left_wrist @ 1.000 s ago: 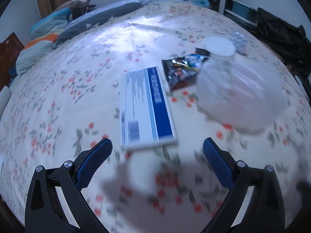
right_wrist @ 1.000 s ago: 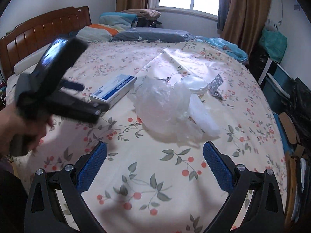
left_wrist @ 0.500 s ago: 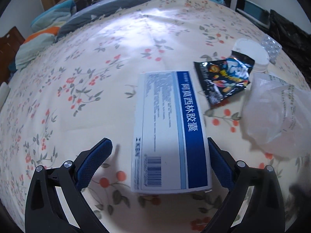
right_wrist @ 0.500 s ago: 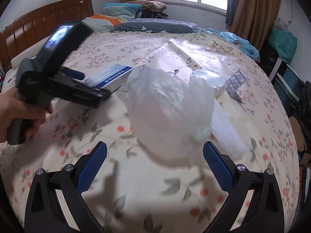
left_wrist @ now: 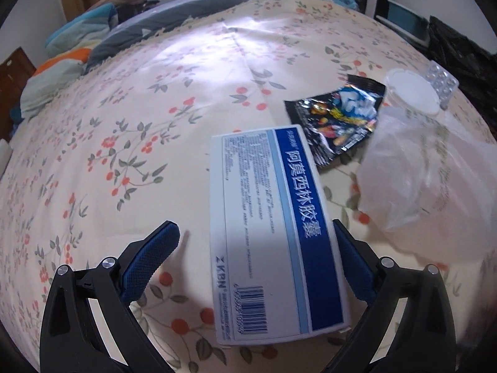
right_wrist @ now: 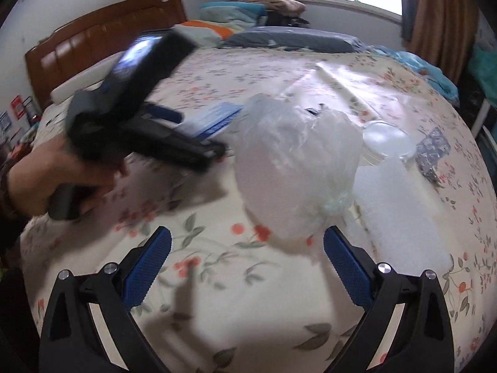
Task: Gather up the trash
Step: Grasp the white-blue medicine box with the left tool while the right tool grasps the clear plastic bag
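Note:
A white and blue medicine box (left_wrist: 273, 233) lies flat on the floral bedsheet, its near end between the fingers of my open left gripper (left_wrist: 257, 261); its blue edge is close to the right finger (left_wrist: 354, 267). A black snack wrapper (left_wrist: 338, 118) lies just beyond it. A crumpled clear plastic bag (left_wrist: 431, 180) sits to the right. In the right wrist view the same plastic bag (right_wrist: 298, 168) stands just ahead of my open right gripper (right_wrist: 247, 267), and the box (right_wrist: 217, 118) shows partly behind the left gripper (right_wrist: 214, 150) held by a hand (right_wrist: 59, 174).
A round white lid (left_wrist: 410, 91) and a silver pill blister (left_wrist: 441, 80) lie at the bed's right side. Pillows and folded bedding (left_wrist: 77, 49) are at the far end, a wooden headboard (right_wrist: 102, 40) at left. Black bags (left_wrist: 459, 52) lie off the bed's right edge.
My left gripper has moved forward and down until the box sits between its fingers. My right gripper has come closer to the plastic bag.

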{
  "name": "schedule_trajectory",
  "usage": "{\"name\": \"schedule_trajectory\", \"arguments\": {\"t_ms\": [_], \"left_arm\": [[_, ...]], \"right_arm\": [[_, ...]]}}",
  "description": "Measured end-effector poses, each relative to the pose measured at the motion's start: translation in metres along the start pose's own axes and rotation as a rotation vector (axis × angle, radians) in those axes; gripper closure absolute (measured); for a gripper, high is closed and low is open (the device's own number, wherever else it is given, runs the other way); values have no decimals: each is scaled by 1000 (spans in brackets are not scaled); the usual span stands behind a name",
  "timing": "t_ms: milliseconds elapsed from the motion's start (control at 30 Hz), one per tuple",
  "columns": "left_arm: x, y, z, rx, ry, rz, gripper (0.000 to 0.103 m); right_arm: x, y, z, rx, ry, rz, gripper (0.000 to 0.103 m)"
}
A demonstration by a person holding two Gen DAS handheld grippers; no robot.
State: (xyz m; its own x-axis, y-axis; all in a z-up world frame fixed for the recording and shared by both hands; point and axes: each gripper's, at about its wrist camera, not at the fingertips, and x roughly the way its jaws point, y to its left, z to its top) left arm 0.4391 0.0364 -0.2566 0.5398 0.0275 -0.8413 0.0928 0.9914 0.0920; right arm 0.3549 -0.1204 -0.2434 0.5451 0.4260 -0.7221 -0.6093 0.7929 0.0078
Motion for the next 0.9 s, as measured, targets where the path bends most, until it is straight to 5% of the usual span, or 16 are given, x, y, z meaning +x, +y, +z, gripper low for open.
{"name": "schedule_trajectory", "arguments": {"t_ms": [267,533,667,900], "left_arm": [[3,15,0,-19,4,19,5],[7,29,5,-35,4,30,5],[5,28,5,-35,4,-14,29],[3,27,2,-49,4,-24,31]], "right_arm": [[12,-17,8,12,-15,-96,6],[8,3,4,-19,8,-12,7],[-2,4,1,-5,-8,-10,8],[-32,3,16,-42,-94,-76,8]]}}
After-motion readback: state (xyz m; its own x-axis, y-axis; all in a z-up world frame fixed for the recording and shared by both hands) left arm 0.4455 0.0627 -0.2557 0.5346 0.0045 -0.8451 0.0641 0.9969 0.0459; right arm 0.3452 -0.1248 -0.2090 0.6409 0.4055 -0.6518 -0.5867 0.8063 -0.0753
